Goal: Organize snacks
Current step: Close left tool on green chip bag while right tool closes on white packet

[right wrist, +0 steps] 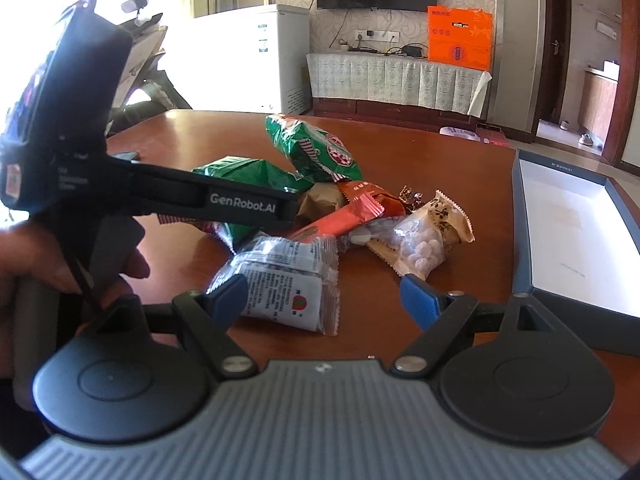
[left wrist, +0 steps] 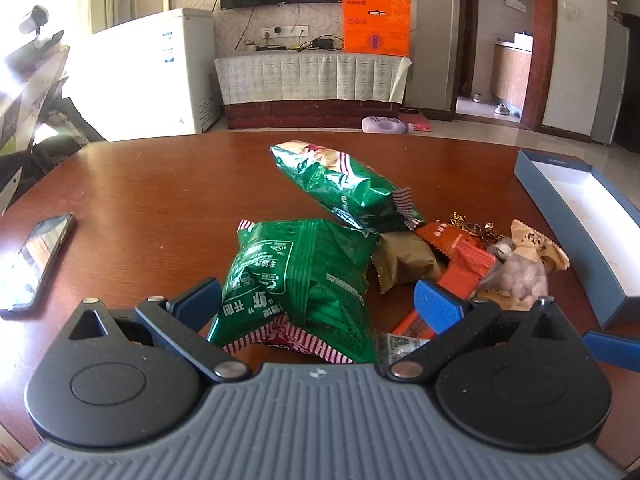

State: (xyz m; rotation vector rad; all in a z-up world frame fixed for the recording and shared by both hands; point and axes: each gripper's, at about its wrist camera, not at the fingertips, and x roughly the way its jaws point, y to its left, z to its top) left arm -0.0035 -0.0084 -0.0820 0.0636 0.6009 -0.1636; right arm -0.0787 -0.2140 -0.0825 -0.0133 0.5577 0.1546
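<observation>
A pile of snack packs lies on the brown table (left wrist: pixel 152 196). In the left wrist view, my left gripper (left wrist: pixel 320 304) is open, its blue fingers on either side of a green bag (left wrist: pixel 296 276). A second green bag (left wrist: pixel 344 184) lies behind it, with orange packs (left wrist: pixel 464 264), a brown pack (left wrist: pixel 404 260) and a clear pack of white candies (left wrist: pixel 516 276) to the right. In the right wrist view, my right gripper (right wrist: pixel 324 300) is open around a clear pack with a white label (right wrist: pixel 288 280). The open blue box (right wrist: pixel 576 236) lies to the right.
A phone (left wrist: pixel 32 260) lies at the table's left edge. The left gripper's body (right wrist: pixel 160 196) and the hand holding it fill the left of the right wrist view. Beyond the table are a white freezer (left wrist: pixel 160 72), a TV stand and an orange box (left wrist: pixel 376 26).
</observation>
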